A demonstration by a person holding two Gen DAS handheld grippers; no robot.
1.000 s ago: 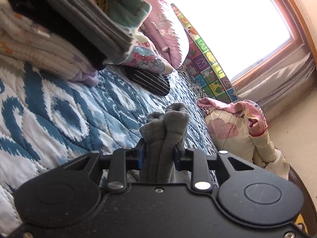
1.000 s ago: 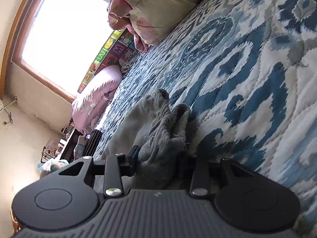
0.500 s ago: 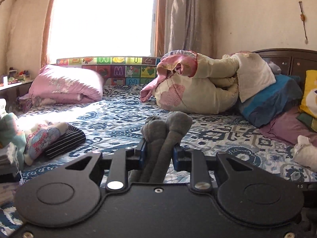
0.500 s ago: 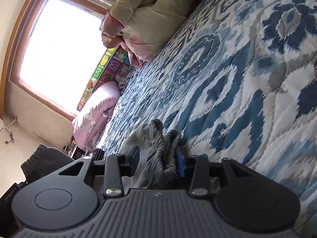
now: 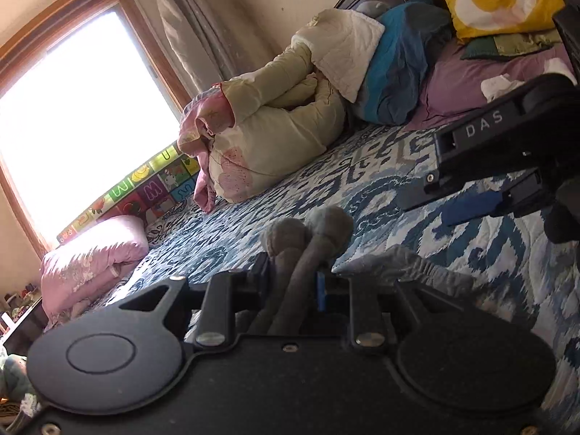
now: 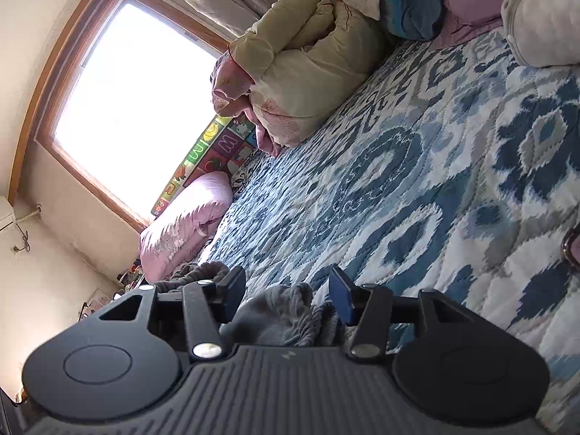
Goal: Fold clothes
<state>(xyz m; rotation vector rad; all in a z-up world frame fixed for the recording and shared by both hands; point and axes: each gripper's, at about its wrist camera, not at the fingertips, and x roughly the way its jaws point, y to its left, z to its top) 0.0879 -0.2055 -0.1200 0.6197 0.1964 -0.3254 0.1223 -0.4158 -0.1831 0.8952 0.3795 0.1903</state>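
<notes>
Left gripper: my left gripper (image 5: 293, 275) is clenched on a bunched fold of the grey garment (image 5: 308, 232), whose rounded folds stick out past my fingertips.
Right gripper: the jaws of my right gripper (image 6: 286, 286) are opening; a ribbed edge of the grey garment (image 6: 279, 311) lies between them, and neither pad presses on it.
Where the garment is: low over the blue-and-white quilt (image 6: 417, 181); part of it trails on the quilt just beside my left gripper.
Long axis: in my left grip the bunched cloth runs along my fingers, pointing towards the far side of the bed. I cannot tell the full shape of the garment.
Containers: I see none holding anything.
Open room: a wide bare stretch of quilt lies ahead of both grippers.
Edges: a rolled cream comforter (image 5: 275, 137) and a blue pillow (image 5: 395, 72) bound the far side; a pink pillow (image 6: 188, 224) and a letter mat (image 5: 137, 188) lie under the window (image 6: 134, 108).
Near me: my right gripper (image 5: 507, 159) hovers above the quilt, at the right in the left view.
</notes>
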